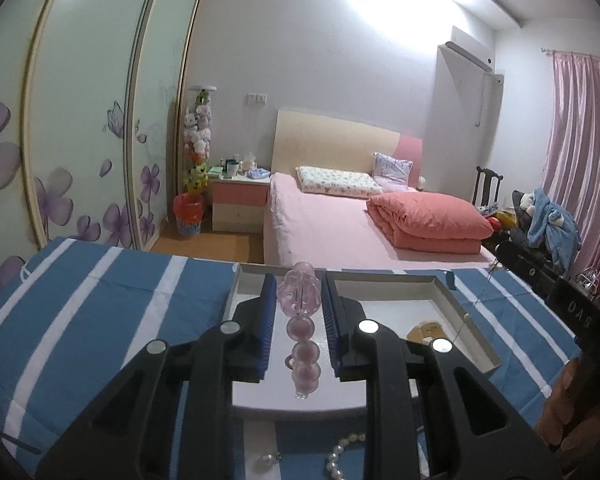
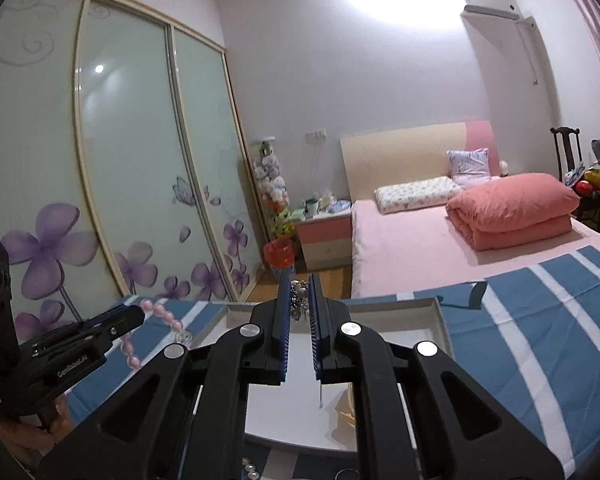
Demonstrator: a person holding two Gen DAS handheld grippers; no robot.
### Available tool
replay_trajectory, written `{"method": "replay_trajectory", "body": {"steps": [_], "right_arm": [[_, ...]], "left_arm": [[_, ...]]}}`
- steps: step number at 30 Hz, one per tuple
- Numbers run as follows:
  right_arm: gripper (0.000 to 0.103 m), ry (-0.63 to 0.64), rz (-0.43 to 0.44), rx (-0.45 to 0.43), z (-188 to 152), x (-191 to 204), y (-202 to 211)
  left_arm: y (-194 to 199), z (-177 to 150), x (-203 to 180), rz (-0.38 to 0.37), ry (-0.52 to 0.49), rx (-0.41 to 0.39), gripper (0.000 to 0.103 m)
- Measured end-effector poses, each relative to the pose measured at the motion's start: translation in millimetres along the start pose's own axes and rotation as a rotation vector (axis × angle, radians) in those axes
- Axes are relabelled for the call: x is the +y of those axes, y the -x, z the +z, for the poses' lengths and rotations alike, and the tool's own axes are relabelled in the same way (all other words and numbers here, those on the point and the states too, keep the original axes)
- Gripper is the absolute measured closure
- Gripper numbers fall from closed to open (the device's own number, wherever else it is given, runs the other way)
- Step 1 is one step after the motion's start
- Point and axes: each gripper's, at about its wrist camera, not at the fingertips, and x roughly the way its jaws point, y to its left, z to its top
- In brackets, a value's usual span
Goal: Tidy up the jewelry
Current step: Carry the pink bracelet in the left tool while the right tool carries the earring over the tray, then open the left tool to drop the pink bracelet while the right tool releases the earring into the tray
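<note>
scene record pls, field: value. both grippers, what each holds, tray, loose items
left gripper: shut on pink bead bracelet, strand hanging down between its fingers
right gripper: shut on silver beaded piece, details too small to tell
tray: shallow white box on blue striped cloth, both grippers above it
in tray: tan item near right wall
loose: pearl strand on the cloth, nearer the camera than the tray
background: bed, wardrobe

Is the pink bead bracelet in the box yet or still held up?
Held up. The left gripper grips the pink bead bracelet, whose beads dangle above the white box floor rather than lying on it.
</note>
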Motion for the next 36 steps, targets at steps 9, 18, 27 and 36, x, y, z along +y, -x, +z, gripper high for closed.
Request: {"method": "replay_trajectory", "body": {"steps": [9, 18, 27, 36], "right_arm": [[0.093, -0.032, -0.008, 0.124, -26, -8, -34], [0.093, -0.045, -0.031, 0.204, -35, -10, -50], [0.051, -0.069, -0.045, 0.174, -31, -15, -44], [0.051, -0.073, -0.055, 0.116, -21, -15, -29]], "left_arm": [[-44, -19, 3, 0.001, 0.005, 0.082, 0.080], [-64, -30, 8, -0.003, 0.019, 0.142, 0.080], [-66, -30, 14, 0.010, 0.041, 0.142, 0.065], [-52, -24, 19, 0.012, 0.057, 0.121, 0.065]]}}
